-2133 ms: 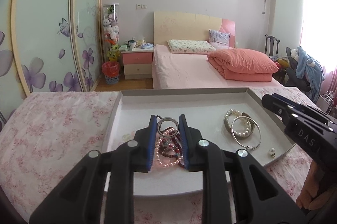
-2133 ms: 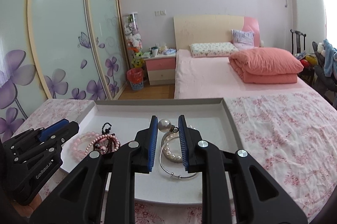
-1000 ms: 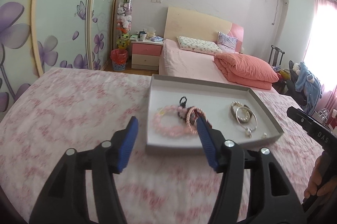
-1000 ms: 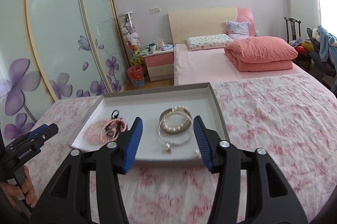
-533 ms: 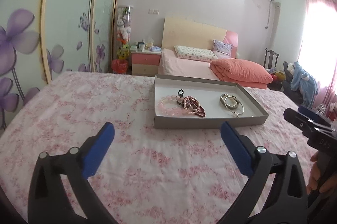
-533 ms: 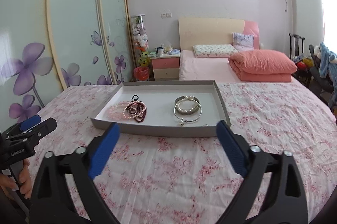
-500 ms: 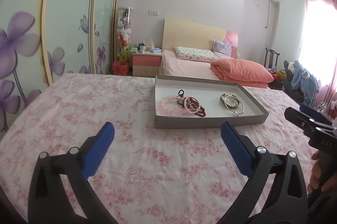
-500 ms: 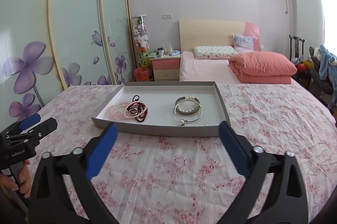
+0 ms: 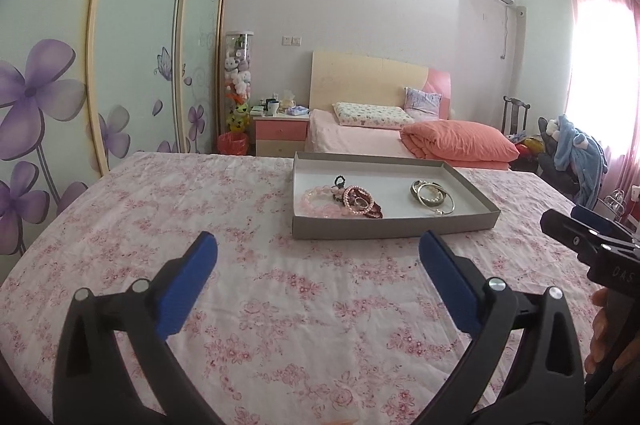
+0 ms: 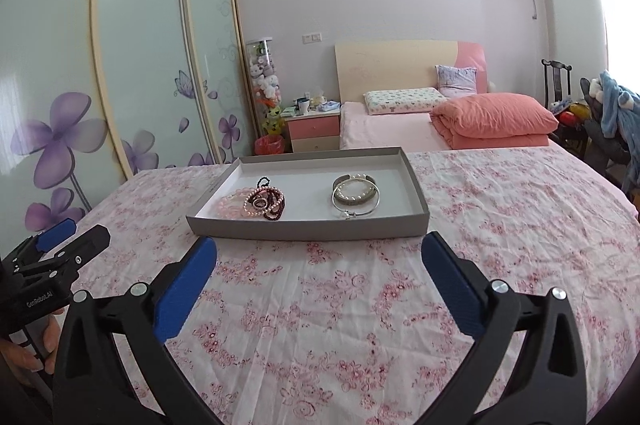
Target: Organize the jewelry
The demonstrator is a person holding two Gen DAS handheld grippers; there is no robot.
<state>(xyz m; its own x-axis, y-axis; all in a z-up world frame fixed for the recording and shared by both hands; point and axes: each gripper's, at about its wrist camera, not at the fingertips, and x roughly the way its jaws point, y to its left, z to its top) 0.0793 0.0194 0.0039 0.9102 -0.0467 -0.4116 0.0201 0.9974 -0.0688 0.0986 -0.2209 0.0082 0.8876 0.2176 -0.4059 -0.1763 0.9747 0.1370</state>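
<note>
A shallow grey tray (image 9: 394,225) (image 10: 308,227) lies on the flowered pink cloth. In its left half sits a heap of pink and dark bead bracelets (image 9: 344,203) (image 10: 256,204). Pearl and silver bangles (image 9: 432,195) (image 10: 356,196) lie in its right half. My left gripper (image 9: 318,255) is wide open and empty, well short of the tray's near wall. My right gripper (image 10: 319,256) is likewise wide open and empty, just short of the tray. Each gripper shows at the edge of the other's view.
The flowered cloth (image 9: 160,209) spreads wide around the tray. Beyond it stands a bed with a pink quilt (image 9: 456,141), a pink nightstand (image 9: 280,133) and sliding wardrobe doors (image 10: 140,65). A chair with clothes (image 9: 572,153) stands at the right.
Both grippers drew back from the tray and opened from narrow to full width. The bead bracelets and the bangles stayed lying in the tray.
</note>
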